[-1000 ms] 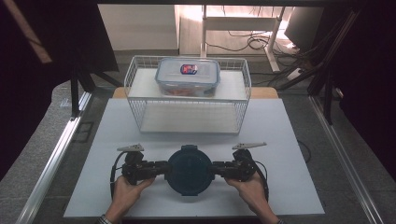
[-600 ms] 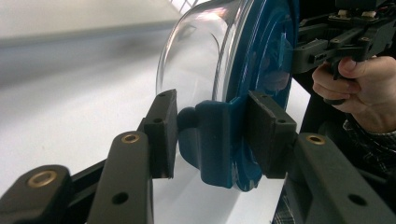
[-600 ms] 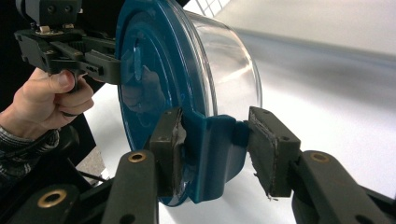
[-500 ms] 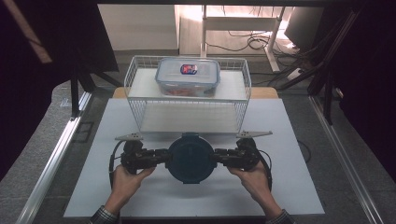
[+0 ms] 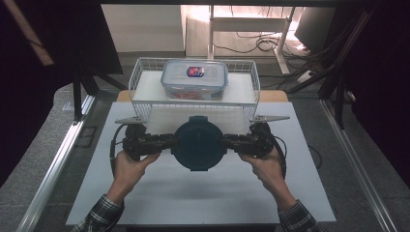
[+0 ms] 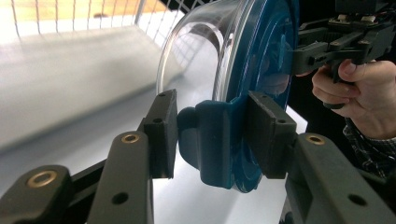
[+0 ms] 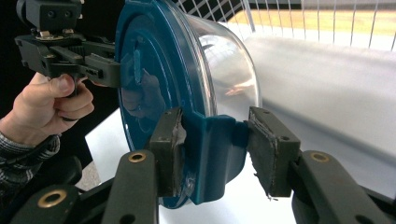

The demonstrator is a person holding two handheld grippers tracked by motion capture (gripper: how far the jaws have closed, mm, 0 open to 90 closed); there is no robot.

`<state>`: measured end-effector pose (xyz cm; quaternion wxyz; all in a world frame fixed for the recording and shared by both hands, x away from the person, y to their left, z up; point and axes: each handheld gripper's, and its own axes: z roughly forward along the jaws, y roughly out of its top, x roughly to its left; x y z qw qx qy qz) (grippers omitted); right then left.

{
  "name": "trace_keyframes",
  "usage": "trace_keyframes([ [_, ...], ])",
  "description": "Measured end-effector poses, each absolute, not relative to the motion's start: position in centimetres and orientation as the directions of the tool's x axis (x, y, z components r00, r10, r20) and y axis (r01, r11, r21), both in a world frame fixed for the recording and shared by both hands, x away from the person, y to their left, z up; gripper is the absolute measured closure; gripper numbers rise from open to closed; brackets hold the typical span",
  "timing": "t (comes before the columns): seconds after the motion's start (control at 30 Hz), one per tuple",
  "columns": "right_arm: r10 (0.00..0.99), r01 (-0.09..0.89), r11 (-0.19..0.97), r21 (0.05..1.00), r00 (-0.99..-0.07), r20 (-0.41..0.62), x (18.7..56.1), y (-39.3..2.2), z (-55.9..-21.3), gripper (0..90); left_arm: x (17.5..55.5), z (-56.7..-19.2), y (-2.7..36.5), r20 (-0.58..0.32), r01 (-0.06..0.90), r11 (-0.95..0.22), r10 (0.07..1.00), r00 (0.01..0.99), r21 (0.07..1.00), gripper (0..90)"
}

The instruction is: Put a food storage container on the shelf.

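Claws both pinching the round blue-lidded container [image 5: 198, 145] by its side clips: left claw [image 6: 212, 135], right claw [image 7: 212, 149]. Pickup looks done; dropping it into the wire basket [image 5: 145, 104] beyond the surface's far edge is probably what's left.

i work in a lab recording booth: black curtains [image 5: 58, 43] hang on both sides, metal frame rails [image 5: 53, 169] border my white bench [image 5: 203, 193], and loose cables [image 5: 261, 46] run under a desk [image 5: 246, 24] behind.

floor: grey [image 5: 43, 159] | table: white top [image 5: 203, 193] | far end: sunlit, cables [image 5: 261, 46] | sides: dark
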<state>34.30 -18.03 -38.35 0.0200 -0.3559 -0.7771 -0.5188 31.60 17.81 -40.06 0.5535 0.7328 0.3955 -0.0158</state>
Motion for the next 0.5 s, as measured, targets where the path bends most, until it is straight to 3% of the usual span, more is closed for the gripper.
trace_keyframes([
  [0.5, 0.527, 0.539, 0.172, 0.825, -0.758, 0.385, 37.6, -17.4, -32.6, 56.9, 34.6, -34.7, 18.5, -0.457, 0.578, -0.043, 0.566, 0.687, 0.815, 56.2],
])
